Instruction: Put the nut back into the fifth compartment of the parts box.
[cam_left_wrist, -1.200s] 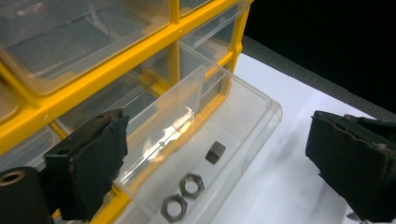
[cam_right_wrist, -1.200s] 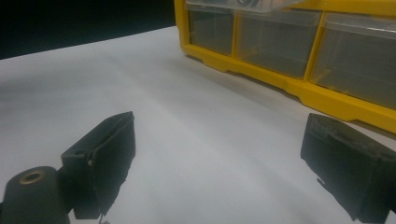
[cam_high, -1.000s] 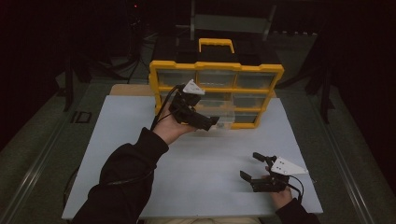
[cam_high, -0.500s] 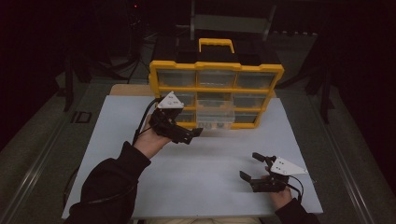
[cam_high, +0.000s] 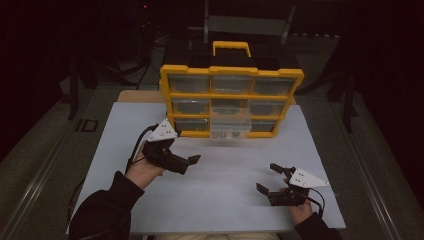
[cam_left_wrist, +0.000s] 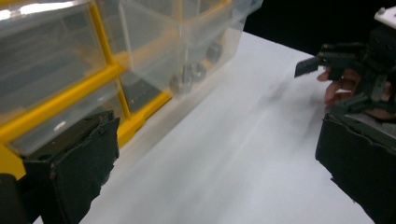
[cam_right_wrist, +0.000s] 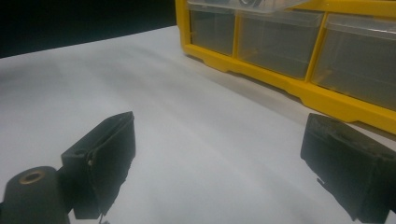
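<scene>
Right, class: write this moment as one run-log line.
left gripper: open, empty | right gripper: open, empty, low over mat | clear drawer: pulled out of yellow organizer

The high view looks forward and down from the person's side over the white table. The left gripper view sits low and close beside the yellow drawer cabinet. The right gripper view looks across the table toward the same cabinet's bottom row.
</scene>
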